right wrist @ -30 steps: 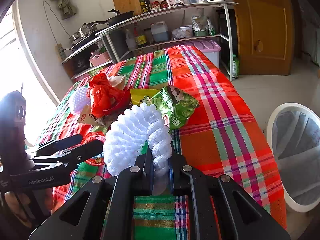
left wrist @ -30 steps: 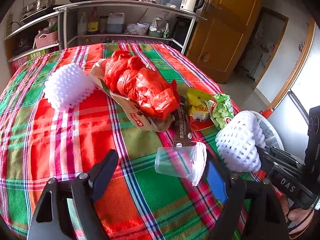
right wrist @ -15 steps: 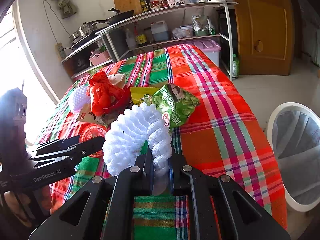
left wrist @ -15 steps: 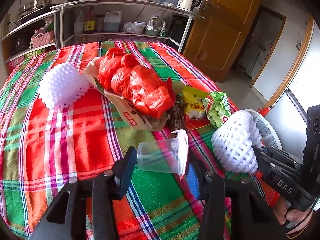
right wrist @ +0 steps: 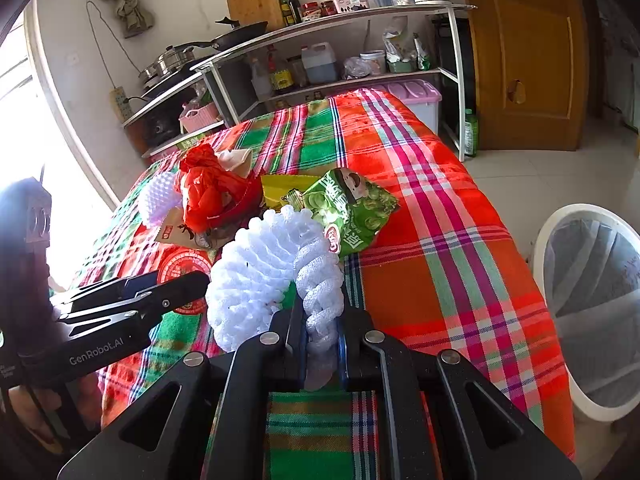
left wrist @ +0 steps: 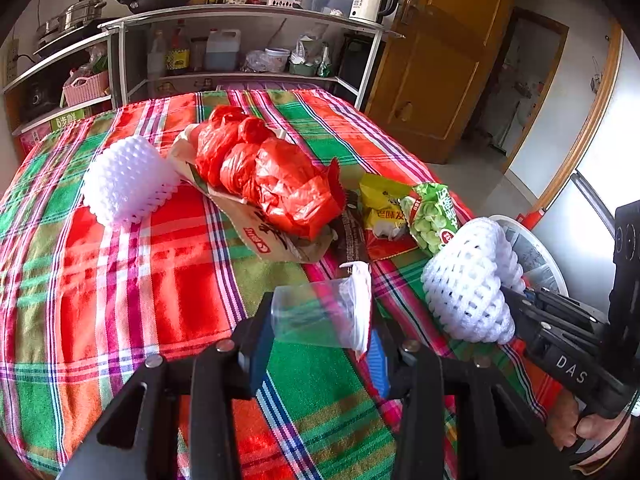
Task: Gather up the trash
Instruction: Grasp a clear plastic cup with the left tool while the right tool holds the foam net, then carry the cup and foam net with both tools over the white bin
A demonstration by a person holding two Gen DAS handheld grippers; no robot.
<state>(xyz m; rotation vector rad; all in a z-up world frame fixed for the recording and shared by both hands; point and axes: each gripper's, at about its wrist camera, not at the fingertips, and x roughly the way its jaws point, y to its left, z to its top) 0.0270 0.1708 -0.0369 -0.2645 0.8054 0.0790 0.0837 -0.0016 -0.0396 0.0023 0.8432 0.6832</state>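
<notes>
My left gripper (left wrist: 320, 344) is shut on a clear plastic cup (left wrist: 320, 312) lying sideways, held just above the plaid tablecloth (left wrist: 132, 280). My right gripper (right wrist: 322, 344) is shut on a white foam fruit net (right wrist: 276, 268), also seen in the left wrist view (left wrist: 468, 284). On the table lie a red plastic bag (left wrist: 272, 176) on a brown paper bag (left wrist: 276, 244), a second white foam net (left wrist: 128, 176), a green snack packet (left wrist: 432, 216) and a yellow packet (left wrist: 380, 204).
A white trash bin with a liner (right wrist: 596, 308) stands on the floor right of the table, partly seen in the left wrist view (left wrist: 528, 252). A metal shelf with pans, bottles and a kettle (left wrist: 240, 40) stands behind the table. A wooden door (left wrist: 452, 72) is at right.
My left gripper closed from wide open onto the plastic cup and lifted it slightly. My right gripper kept holding the foam net almost still.
</notes>
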